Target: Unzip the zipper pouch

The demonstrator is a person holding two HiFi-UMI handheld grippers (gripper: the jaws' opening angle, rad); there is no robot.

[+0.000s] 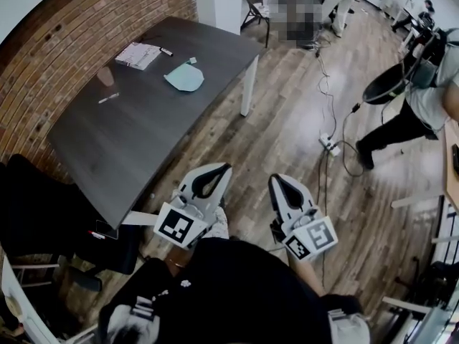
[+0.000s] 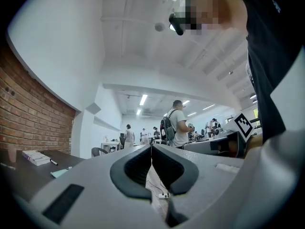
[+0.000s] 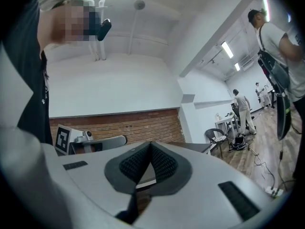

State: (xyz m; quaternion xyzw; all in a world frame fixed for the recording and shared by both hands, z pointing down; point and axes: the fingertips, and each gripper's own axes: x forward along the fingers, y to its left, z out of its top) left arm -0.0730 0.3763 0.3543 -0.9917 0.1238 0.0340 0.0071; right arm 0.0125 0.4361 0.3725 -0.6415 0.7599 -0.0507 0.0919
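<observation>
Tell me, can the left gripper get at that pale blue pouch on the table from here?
Probably not yet. The left gripper, jaws together, is held off the near corner of the table, and the pouch lies far up it. Nothing stands between them; stepping closer should do.

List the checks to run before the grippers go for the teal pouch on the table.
1. Light teal flat pouch lies on the dark grey table, in view: ok.
2. Left gripper empty: ok; jaws together.
3. Right gripper empty: ok; jaws together.
4. Grippers at the pouch: not ok; both hang off the table's near end, above the wooden floor.
5. Zipper pull located: cannot tell; too small.
6. Pouch clear of the white notebook: ok; they lie apart.
</observation>
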